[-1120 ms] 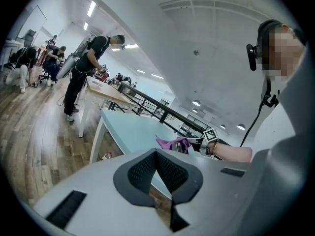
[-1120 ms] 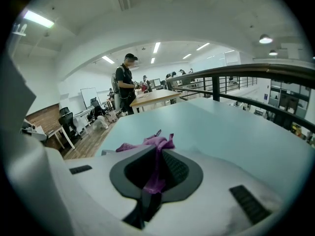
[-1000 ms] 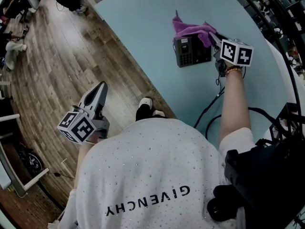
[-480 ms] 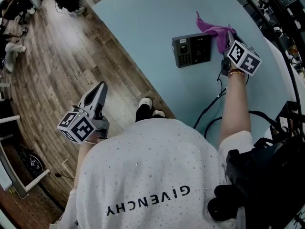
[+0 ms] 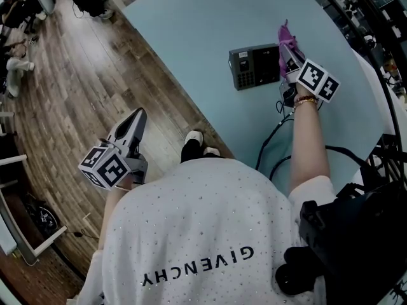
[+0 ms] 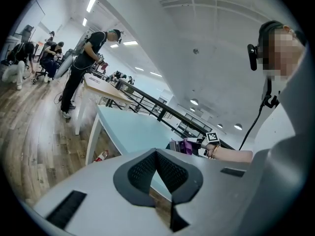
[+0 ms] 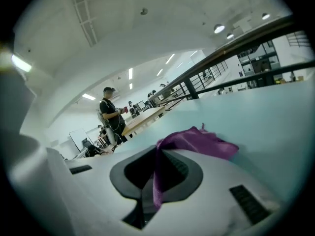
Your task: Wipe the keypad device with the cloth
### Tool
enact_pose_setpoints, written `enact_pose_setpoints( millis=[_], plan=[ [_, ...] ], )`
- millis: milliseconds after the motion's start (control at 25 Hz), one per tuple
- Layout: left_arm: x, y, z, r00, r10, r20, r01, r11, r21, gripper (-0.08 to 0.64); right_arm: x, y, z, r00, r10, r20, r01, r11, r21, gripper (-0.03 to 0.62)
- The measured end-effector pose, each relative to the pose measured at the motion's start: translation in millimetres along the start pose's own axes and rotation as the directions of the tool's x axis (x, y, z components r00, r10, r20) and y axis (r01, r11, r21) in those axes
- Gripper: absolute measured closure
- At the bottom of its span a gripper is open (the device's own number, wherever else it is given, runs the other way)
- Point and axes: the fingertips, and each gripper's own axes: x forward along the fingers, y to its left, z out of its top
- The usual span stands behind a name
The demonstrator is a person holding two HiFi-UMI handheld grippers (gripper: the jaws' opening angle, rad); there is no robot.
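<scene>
At eight o'clock in the head view, the left hand-held gripper (image 5: 135, 119) hangs over the wooden floor (image 5: 70, 75), its jaws pressed together on nothing. At one o'clock the keypad device (image 5: 255, 67) lies on the pale-blue desk (image 5: 191, 24). Just beside its three o'clock edge, the right hand-held gripper (image 5: 289, 59) pinches the purple cloth (image 5: 283, 42).

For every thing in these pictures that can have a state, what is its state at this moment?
left tool: shut, empty, held over the wooden floor.
right tool: shut on the purple cloth.
purple cloth: pinched, bunched beside the right edge of the keypad device.
keypad device: lying flat on the table, face up, uncovered.
black cable: lying loose on the table.
</scene>
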Motion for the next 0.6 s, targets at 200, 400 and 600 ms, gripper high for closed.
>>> enact_pose_setpoints(
  millis=[200,400,600],
  plan=[
    [-4,-1,-3,1.000,0.003,-0.003,-0.003,1.000,-0.006,0.560,-5,-2,-14,0.999,0.031,0.022,-0.034,0.993,0.117,0.565],
    [-1,-3,-11,1.000,-0.001,-0.008,0.001,1.000,-0.007,0.560,-10,-16,-34,1.000,0.019,0.014,-0.021,0.984,0.179,0.565],
    [-2,-12,-12,1.000,-0.009,-0.015,0.009,1.000,-0.009,0.560,-22,-30,-56,1.000,-0.022,0.006,0.020,0.961,0.277,0.565]
  ],
)
